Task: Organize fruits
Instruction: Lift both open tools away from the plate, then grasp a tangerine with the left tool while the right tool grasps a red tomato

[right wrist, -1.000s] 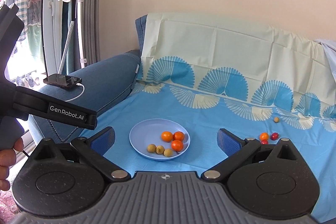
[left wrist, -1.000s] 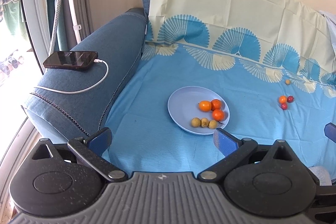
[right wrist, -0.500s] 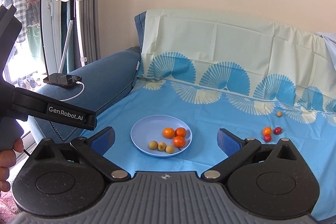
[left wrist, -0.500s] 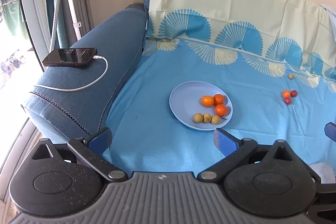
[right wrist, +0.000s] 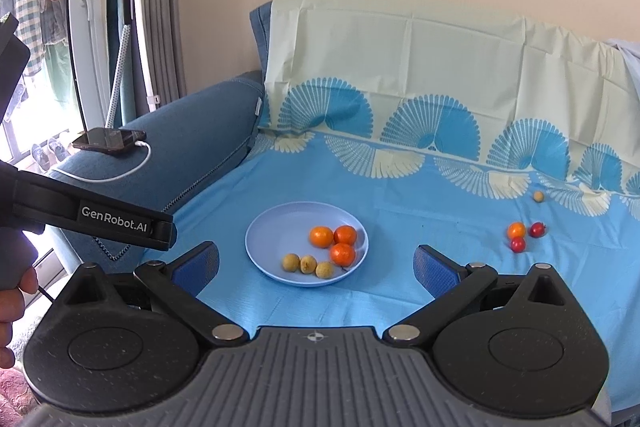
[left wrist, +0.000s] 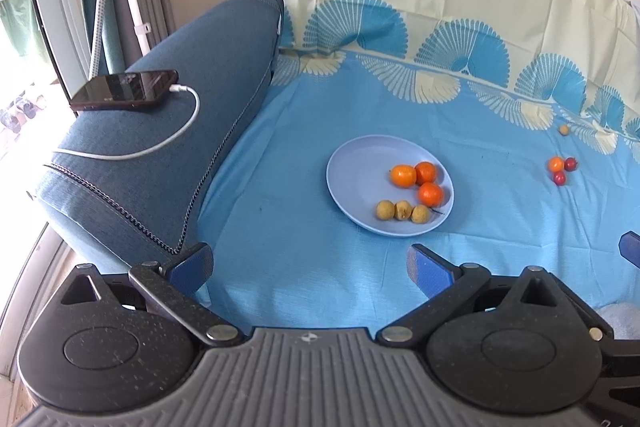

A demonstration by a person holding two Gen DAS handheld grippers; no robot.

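A pale blue plate [left wrist: 360,163] [right wrist: 276,235] lies on the blue sofa cover. It holds three oranges [left wrist: 418,179] [right wrist: 336,241] and three small yellow-brown fruits [left wrist: 402,211] [right wrist: 307,263]. To the right on the cover lie a small orange fruit [left wrist: 555,163] [right wrist: 516,229], two red fruits [left wrist: 560,178] [right wrist: 518,244] and, farther back, one yellow-brown fruit [left wrist: 563,129] [right wrist: 538,195]. My left gripper [left wrist: 310,265] is open and empty, in front of the plate. My right gripper [right wrist: 316,261] is open and empty, also short of the plate.
A phone [left wrist: 124,90] [right wrist: 109,140] on a white charging cable [left wrist: 160,147] lies on the blue armrest at left. A garment steamer stand [right wrist: 128,27] and a window are beyond it. The sofa back rises behind the fruit.
Both grippers have moved forward toward the sofa seat; the plate and fruits appear larger and higher in view. Nothing was picked up or released.
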